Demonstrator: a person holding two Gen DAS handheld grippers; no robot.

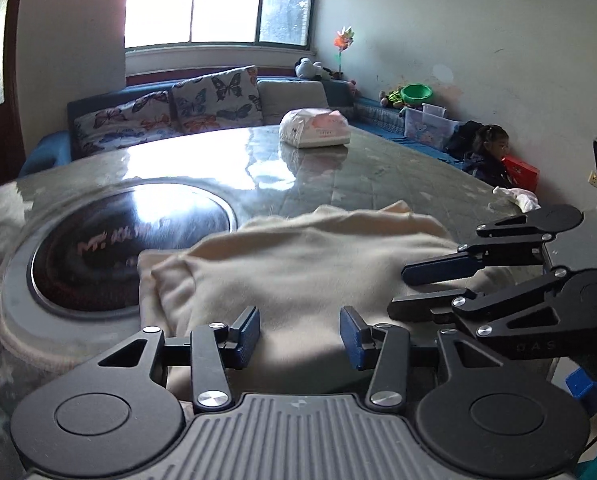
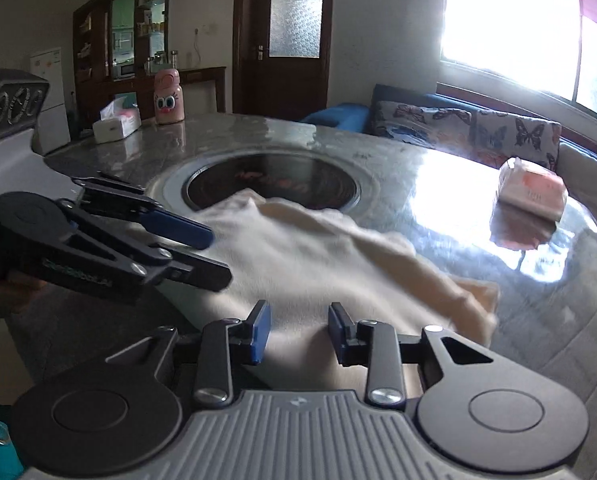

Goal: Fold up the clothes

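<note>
A cream garment (image 1: 298, 264) lies bunched on the glossy round table (image 1: 338, 168), its far edge overlapping the rim of the dark inset cooktop (image 1: 130, 240). Both claws hang over the garment's near side, well short of the cooktop: the left gripper (image 1: 299, 336) spread wide, gripping nothing; the right gripper (image 2: 298, 334) likewise released, its 2 fingers apart.

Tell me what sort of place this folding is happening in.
Most likely a home living and dining room: a butterfly-cushioned sofa under the window, a glossy table with a built-in round cooktop, and a fridge beyond.
</note>
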